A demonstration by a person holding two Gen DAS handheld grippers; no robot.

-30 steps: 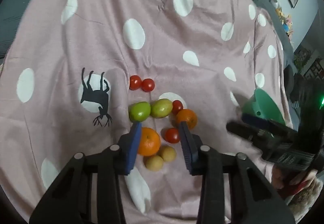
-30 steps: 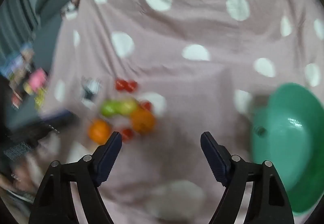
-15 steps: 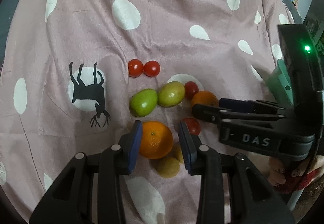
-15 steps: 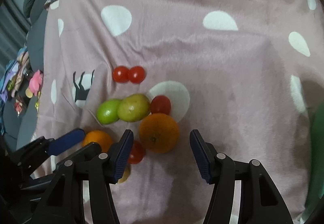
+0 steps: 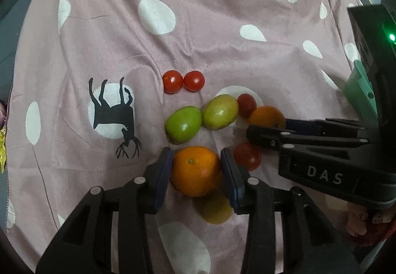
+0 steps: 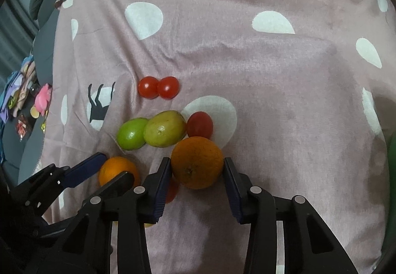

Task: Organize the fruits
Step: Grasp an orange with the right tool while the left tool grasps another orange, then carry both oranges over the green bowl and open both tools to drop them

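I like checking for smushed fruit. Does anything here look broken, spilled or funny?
Nothing looks squashed or spilled. The fruit just lies loose in a huddle on the wrinkled spotted cloth, not in the green bowl. Each gripper has an orange between its fingers: left gripper, right gripper.

Black gripper (image 5: 196, 170) frames, blue-padded jaws, silver screws, "DAS" lettering.

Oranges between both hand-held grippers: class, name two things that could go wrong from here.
1. The right hand-held gripper, jaws closing round its orange, may nudge the tomato touching it.
2. The left hand-held gripper, jaws opening, might lose its orange, which could roll into the nearby tomato.
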